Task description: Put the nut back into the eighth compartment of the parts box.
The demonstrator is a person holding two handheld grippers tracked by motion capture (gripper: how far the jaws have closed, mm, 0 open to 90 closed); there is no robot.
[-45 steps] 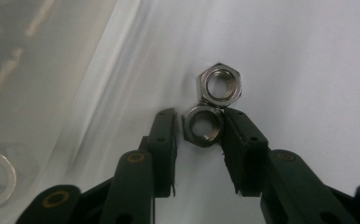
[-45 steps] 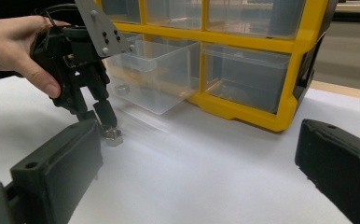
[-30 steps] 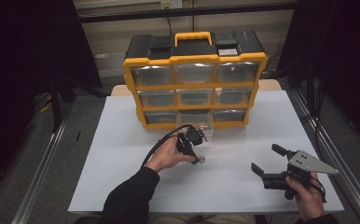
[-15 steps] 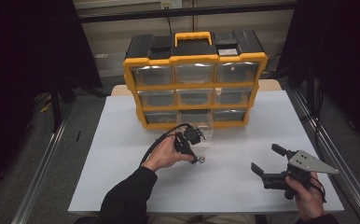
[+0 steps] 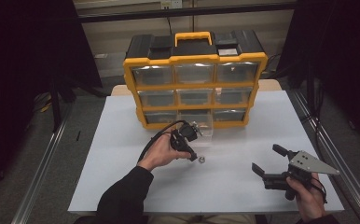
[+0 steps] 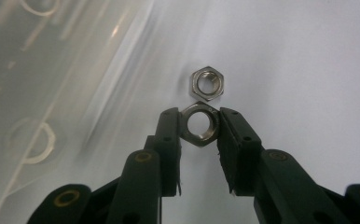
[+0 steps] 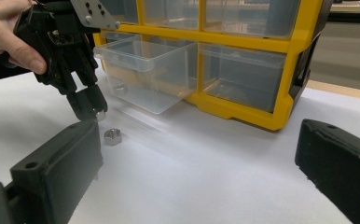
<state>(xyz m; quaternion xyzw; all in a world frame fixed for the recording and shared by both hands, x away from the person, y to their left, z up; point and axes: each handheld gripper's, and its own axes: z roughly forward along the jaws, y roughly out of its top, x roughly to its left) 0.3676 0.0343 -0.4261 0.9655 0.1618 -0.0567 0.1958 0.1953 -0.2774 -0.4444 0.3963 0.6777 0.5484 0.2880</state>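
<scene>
The left gripper [image 6: 200, 128] pinches 1 hex nut [image 6: 199, 125] between its 2 jaws, narrowly parted and closed on the nut's flats, just above the white table [image 5: 122, 140]. A second nut [image 6: 207, 83] lies on the table just beyond it, near the pulled-out clear drawer [image 7: 145, 70] of the yellow organizer [image 5: 194, 58]. At the near right, the right gripper [image 5: 269, 161] hovers wide open, holding nothing.
</scene>
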